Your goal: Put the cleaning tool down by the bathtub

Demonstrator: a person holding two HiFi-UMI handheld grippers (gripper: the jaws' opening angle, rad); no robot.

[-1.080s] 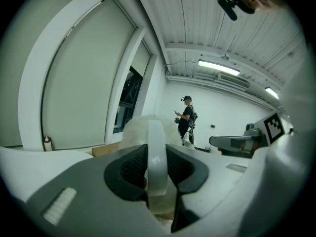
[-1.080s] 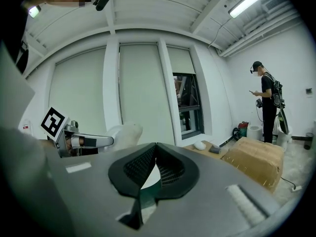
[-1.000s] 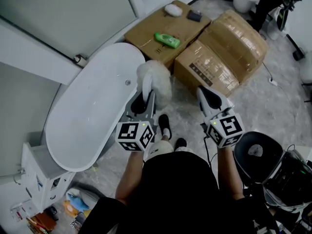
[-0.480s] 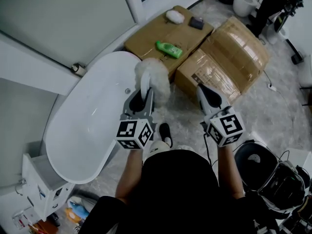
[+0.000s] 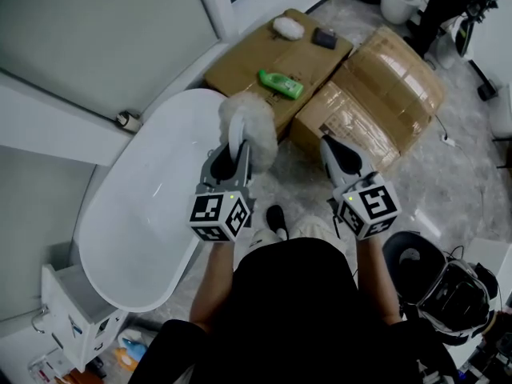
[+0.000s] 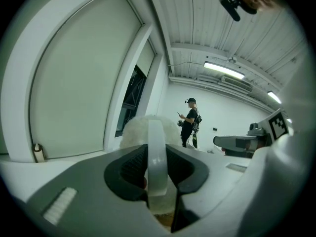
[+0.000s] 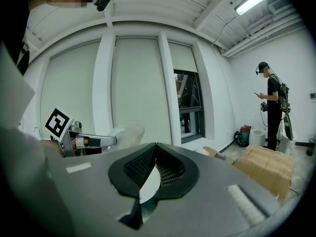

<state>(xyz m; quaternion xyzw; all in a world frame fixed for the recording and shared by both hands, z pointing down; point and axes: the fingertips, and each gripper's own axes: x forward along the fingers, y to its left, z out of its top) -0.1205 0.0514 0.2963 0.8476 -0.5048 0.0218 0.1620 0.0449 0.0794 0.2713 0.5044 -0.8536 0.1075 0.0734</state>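
Note:
The cleaning tool is a white fluffy head (image 5: 250, 125) on a flat white handle (image 6: 157, 132). My left gripper (image 5: 238, 152) is shut on that handle and holds the tool out over the right rim of the white bathtub (image 5: 136, 222). In the left gripper view the handle stands upright between the jaws, with the fluffy head (image 6: 134, 130) beyond it. My right gripper (image 5: 330, 144) is held out level to the right, shut with nothing between its jaws. In the right gripper view its tips (image 7: 156, 144) meet, and the left gripper (image 7: 94, 141) with the tool shows at left.
Two cardboard boxes (image 5: 376, 94) lie ahead; the far one carries a green bottle (image 5: 280, 84), a white pad (image 5: 288, 27) and a dark object (image 5: 324, 38). A black round device (image 5: 412, 258) sits at right and a white shelf unit (image 5: 72, 310) at lower left. A person (image 7: 271, 102) stands far off.
Both grippers have been carried along beside the tub toward the cardboard boxes. The tool stays in the left gripper. The black device has slid lower right.

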